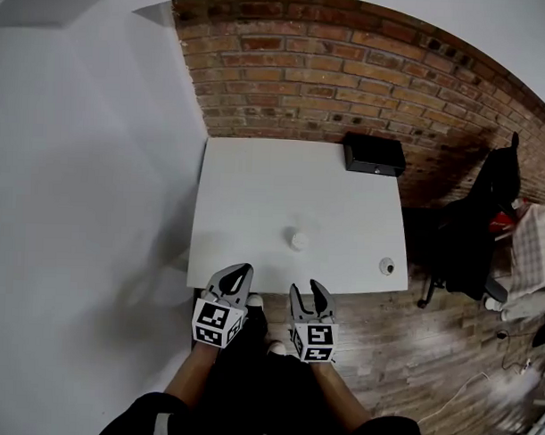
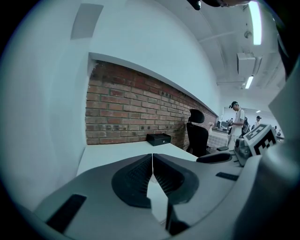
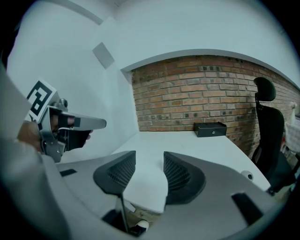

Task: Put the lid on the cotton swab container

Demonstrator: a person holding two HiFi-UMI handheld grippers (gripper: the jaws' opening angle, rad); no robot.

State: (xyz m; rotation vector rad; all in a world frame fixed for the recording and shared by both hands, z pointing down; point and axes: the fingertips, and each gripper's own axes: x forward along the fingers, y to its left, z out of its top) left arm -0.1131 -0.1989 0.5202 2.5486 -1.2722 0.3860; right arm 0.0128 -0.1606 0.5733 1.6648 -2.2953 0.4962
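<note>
A small round white container (image 1: 298,239) stands on the white table (image 1: 255,194), a little in from its near edge. A small round white piece with a dark centre (image 1: 388,267) lies near the front right corner, and it also shows in the right gripper view (image 3: 247,176). My left gripper (image 1: 243,270) hovers at the near edge, left of the container, jaws shut and empty (image 2: 152,155). My right gripper (image 1: 306,287) hovers beside it, just short of the container, jaws open with nothing between them (image 3: 149,154). In both gripper views the jaws hide the container.
A black box (image 1: 374,154) sits at the table's far right against the brick wall (image 1: 349,72). A black office chair (image 1: 477,228) stands right of the table. A white wall runs along the left. Two people (image 2: 238,117) stand far off in the left gripper view.
</note>
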